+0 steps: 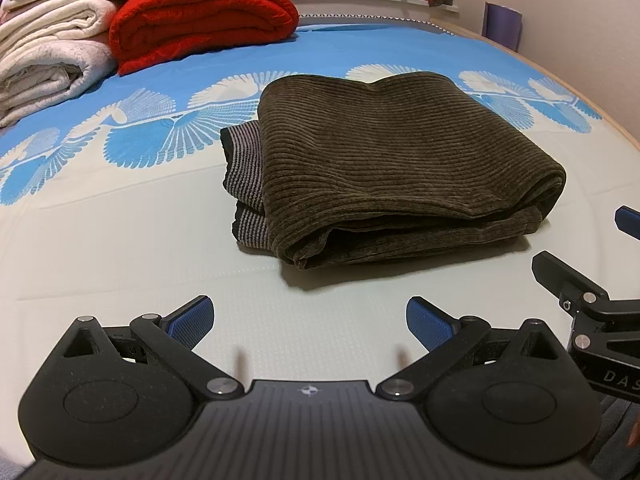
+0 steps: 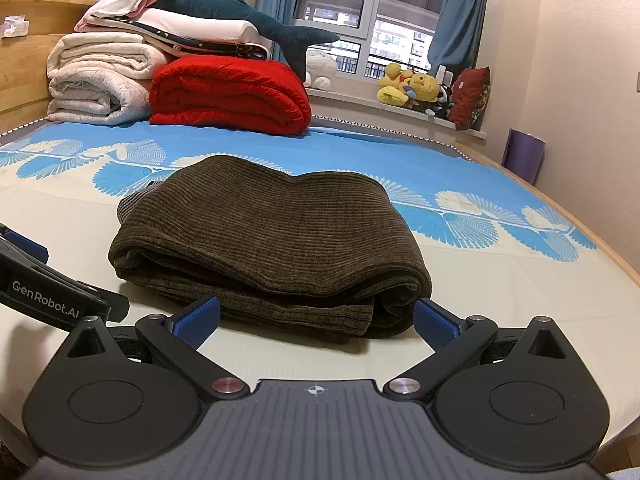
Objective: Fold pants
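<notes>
While the pants [image 1: 384, 168] lie folded into a thick brown bundle on the bed [image 1: 120, 248], both tools are held low over the pale part of the sheet, on the near side of the bundle. The pants are of ribbed brown cloth, and at the left end of the bundle a striped grey and black band [image 1: 244, 168] comes out from under the top layer. The bundle rests where the pale part of the sheet meets the band of blue and white fan shapes.

The left hand-held gripper [image 1: 310, 322] is spread wide, with nothing between its blue pads [image 1: 192, 322], and it stays a little apart from the near edge of the pants. The right hand-held gripper [image 2: 316, 320] is also spread wide and holds nothing. Its pads stand just beside the near fold of the pants, one on each side of the right corner of the bundle; I cannot tell if they touch the cloth. From each camera a part of the other tool shows at the side.

At the far end of the bed a red blanket [image 2: 230, 94] lies folded, next to a pile of white blankets [image 2: 100, 84] with a blue toy shark [image 2: 256, 26] on top. Yellow soft toys [image 2: 408, 84] sit on the window sill.
</notes>
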`<state>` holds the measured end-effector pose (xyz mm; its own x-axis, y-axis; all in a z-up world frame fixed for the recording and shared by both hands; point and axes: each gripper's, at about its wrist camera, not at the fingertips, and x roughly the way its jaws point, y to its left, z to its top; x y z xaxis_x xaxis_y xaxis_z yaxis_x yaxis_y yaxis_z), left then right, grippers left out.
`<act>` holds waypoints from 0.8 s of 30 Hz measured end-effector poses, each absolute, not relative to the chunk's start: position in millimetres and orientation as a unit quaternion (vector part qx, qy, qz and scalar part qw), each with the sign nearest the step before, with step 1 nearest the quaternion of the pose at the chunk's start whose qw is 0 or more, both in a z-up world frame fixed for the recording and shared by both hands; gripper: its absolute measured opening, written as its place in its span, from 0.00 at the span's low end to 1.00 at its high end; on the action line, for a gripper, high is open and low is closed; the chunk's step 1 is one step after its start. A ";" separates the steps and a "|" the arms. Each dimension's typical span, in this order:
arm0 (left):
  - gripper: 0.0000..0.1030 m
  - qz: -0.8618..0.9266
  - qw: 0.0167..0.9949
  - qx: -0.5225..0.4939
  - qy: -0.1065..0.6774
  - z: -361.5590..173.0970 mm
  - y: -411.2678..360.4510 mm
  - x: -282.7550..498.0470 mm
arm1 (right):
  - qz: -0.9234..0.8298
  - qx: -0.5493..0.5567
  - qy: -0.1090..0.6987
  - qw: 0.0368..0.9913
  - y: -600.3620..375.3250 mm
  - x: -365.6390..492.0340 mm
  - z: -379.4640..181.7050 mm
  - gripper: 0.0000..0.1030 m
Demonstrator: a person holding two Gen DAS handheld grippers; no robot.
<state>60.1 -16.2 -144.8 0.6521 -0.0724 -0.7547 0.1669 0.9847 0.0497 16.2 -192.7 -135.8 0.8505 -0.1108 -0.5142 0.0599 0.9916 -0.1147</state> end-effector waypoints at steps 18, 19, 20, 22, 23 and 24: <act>1.00 -0.066 0.907 0.061 0.412 -146.4 -17.5 61.0 | -0.043 -0.049 0.271 0.960 -191.9 16.8 -137.2 0.99; 1.00 -0.066 0.907 0.060 0.412 -146.4 -17.6 60.9 | -0.043 -0.049 0.272 0.960 -192.0 16.9 -137.6 0.99; 1.00 -0.066 0.907 0.060 0.412 -146.6 -17.5 61.1 | -0.042 -0.049 0.272 0.960 -192.2 17.1 -137.9 0.99; 1.00 -0.066 0.907 0.060 0.412 -147.2 -17.7 61.4 | -0.041 -0.050 0.272 0.960 -192.6 17.0 -138.2 0.99; 1.00 -0.066 0.907 0.061 0.412 -147.2 -17.4 61.3 | -0.040 -0.050 0.272 0.960 -192.7 16.9 -138.1 0.99; 1.00 -0.067 0.907 0.062 0.412 -147.4 -17.3 61.2 | -0.040 -0.050 0.272 0.960 -192.5 16.9 -138.2 0.99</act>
